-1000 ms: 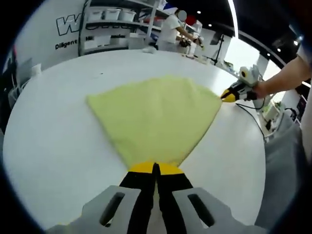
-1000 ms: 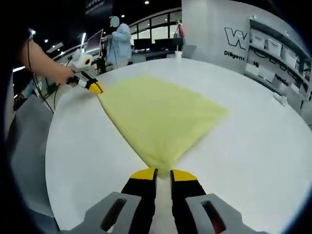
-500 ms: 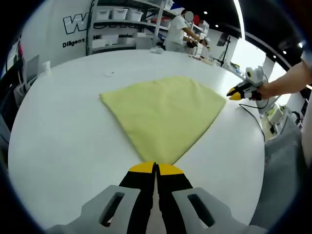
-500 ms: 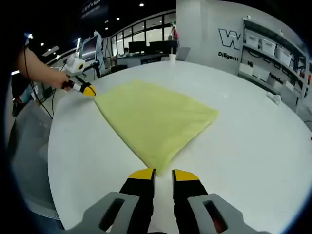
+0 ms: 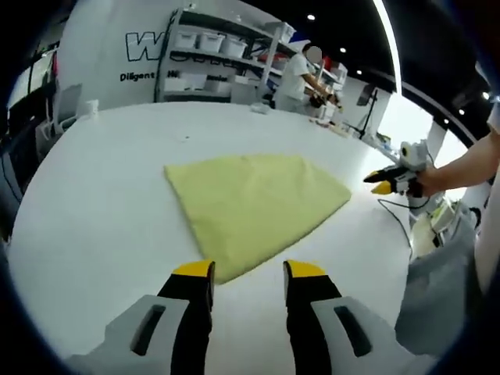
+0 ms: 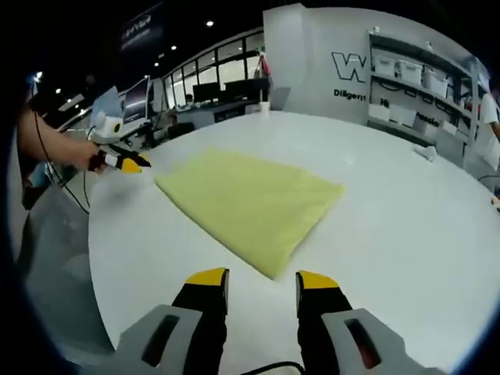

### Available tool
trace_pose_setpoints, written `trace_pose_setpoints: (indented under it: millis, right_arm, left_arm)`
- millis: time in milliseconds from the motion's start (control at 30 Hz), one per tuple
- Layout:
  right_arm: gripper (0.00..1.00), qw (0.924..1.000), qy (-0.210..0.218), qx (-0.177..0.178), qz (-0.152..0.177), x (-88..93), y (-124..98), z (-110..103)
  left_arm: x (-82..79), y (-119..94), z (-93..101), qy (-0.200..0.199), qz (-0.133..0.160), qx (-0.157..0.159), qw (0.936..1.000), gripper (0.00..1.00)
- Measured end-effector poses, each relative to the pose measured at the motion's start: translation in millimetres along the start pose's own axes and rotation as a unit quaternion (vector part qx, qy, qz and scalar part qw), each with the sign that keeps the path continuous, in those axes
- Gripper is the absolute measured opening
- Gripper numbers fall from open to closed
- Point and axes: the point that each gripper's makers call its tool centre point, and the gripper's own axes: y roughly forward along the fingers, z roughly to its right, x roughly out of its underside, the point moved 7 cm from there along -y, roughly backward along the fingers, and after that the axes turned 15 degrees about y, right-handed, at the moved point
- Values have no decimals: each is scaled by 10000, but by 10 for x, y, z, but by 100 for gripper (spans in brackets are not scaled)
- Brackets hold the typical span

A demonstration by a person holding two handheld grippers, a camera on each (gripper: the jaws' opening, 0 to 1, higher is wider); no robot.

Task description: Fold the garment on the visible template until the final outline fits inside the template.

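Now the yellow garment (image 5: 254, 207) lies flat at mid-frame of the left gripper view on the white round counter (image 5: 94, 195), folded to a neat four-sided patch with one corner pointing down toward the left tool (image 5: 248, 272). That tool stands wide open with nothing between its yellow tips, just short of the cloth's near corner. In the right gripper view the right tool (image 6: 262, 280) is likewise parted and empty, its tips just clear of the garment's nearest corner (image 6: 250, 205); the other tool shows at the left of that frame, held in a hand (image 6: 74, 152). No template outline can be made out on the counter, so whether the fold fits inside it cannot be told.

The fabric looks soft, light and limp, probably a towel-like weave that will sag and drag rather than hold a shape. Corners or a folded edge look the best grip points, pinching all layers together.
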Motion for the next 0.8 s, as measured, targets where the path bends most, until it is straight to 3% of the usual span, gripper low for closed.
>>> trace_pose_setpoints:
  millis: [333, 800]
  right_arm:
    - [58, 9991, 234, 47, 357, 16, -192, -274]
    - [84, 9977, 307, -79, 607, 61, -430, -620]
  left_arm:
    - [25, -236, 230, 5, 123, -188, 9997, 61]
    - [14, -505, 479, 99, 216, -461, 9987, 86]
